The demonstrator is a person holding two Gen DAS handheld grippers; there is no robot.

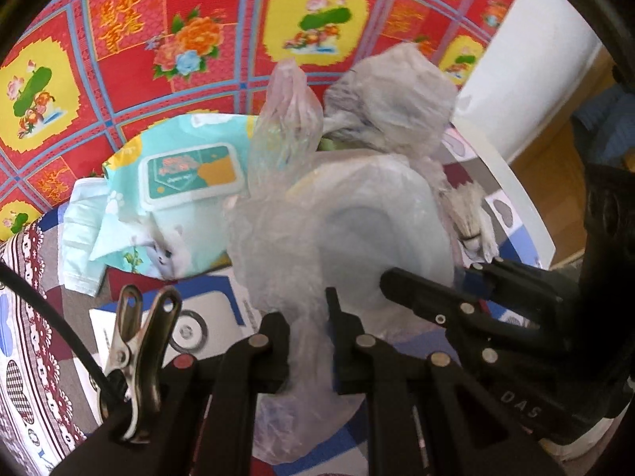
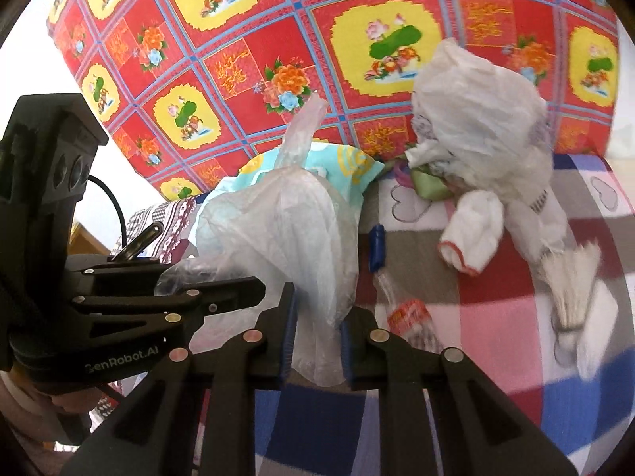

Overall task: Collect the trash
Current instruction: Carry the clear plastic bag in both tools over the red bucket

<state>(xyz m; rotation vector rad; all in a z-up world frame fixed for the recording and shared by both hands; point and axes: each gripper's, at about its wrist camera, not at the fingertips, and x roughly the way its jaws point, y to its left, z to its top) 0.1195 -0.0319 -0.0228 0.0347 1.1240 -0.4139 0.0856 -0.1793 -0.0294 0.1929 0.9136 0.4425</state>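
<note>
A clear plastic bag [image 1: 278, 238] hangs lifted above the bed, and both grippers hold it. At the bottom of the left wrist view my left gripper [image 1: 307, 329] is shut on its lower fold. My right gripper [image 2: 317, 317] is shut on another fold of the same bag [image 2: 293, 218]. Each gripper shows in the other's view: the right gripper [image 1: 391, 283] comes in from the right, the left gripper [image 2: 254, 289] from the left. Behind it lies a crumpled white plastic bag [image 2: 476, 119]. A flattened bottle [image 2: 401, 301] with a blue cap and red label lies on the checked bedcover [image 2: 496, 317].
A teal wet-wipes pack [image 1: 186, 174] and a pale blue face mask [image 1: 79, 238] lie at the left. A white sock [image 2: 472, 234] with a red edge, a green scrap [image 2: 426, 182] and a shuttlecock [image 2: 571, 289] are at the right. A red and yellow flowered quilt [image 2: 317, 39] rises behind. A white panel [image 1: 528, 79] borders the bed.
</note>
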